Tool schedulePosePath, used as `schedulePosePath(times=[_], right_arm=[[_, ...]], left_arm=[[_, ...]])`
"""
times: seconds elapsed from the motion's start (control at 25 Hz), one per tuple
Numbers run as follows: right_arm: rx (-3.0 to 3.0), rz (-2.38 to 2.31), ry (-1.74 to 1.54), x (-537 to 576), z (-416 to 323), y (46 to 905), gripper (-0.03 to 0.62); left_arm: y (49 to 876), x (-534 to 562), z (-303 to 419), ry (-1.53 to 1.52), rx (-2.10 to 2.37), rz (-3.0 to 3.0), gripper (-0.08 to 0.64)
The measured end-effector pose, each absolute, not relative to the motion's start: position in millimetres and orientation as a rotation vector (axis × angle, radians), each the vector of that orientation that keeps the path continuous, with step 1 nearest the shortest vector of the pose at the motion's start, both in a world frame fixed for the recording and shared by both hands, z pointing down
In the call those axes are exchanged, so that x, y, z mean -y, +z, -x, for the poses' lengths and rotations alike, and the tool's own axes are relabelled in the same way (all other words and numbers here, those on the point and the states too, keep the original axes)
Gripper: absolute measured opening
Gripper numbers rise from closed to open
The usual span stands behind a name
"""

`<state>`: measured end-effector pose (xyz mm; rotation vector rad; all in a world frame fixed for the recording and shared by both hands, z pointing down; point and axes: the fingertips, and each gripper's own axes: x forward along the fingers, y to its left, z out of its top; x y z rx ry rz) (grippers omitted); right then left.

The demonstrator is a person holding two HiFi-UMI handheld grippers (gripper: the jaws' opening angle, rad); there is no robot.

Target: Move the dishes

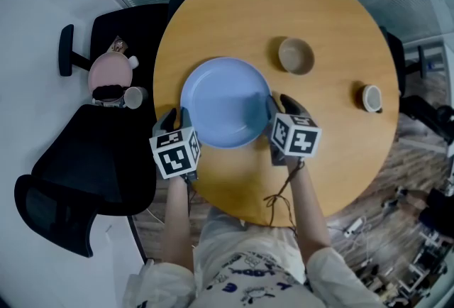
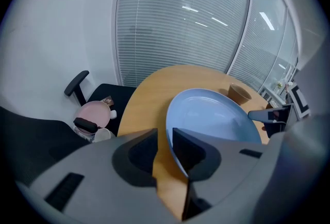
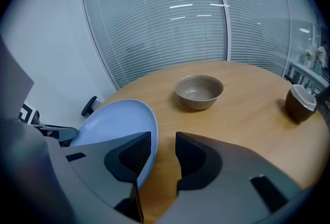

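Blue plate (image 1: 223,102): round, no long axis, lies flat, face up, near front edge of round wooden bench (image 1: 333,23). Smooth, glossy, shallow raised rim. Left gripper (image 2: 164,138): jaws spread, plate's left rim between them, unpinched. Right gripper (image 3: 164,140): jaws spread wide, right rim beside one jaw.

Bare tabletop (image 1: 234,8) beyond blue plate (image 1: 223,102); bowl (image 1: 296,56), cup (image 1: 372,98) obstruct right; black chair (image 1: 135,30) against left edge.
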<state>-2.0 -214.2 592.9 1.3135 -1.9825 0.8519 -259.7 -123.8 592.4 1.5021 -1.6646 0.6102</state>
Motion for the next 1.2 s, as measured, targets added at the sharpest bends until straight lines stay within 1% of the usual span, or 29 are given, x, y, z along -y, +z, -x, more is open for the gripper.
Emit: schedulePosePath(times=[0.2,0.4,0.56,0.72,0.92,1.08,1.2], right_arm=[[1.983,-1.374,0.857,209,-15,576,0.13],[2.019,-1.449,0.811,207,-31,549,0.129],[2.024,-1.523,0.788,207,-54,527,0.127],[2.018,-1.601,0.806,208,-78,512,0.115],[2.028,-1.677,0.793,217,-104,493,0.09],[2.048,-1.7,0.767,227,-116,483,0.057],[2.058,-1.701,0.807,242,-123,482,0.051]], left_arm=[[569,121,261,0.608,1.693,-1.522,0.069],[539,133,238,0.549,1.7,-1.624,0.064],[515,145,209,0.541,1.692,-1.732,0.02],[498,154,176,0.54,1.649,-1.821,0.003],[486,162,136,0.546,1.601,-1.885,0.003],[481,165,114,0.544,1.581,-1.906,0.002],[482,170,100,0.546,1.566,-1.917,0.003]])
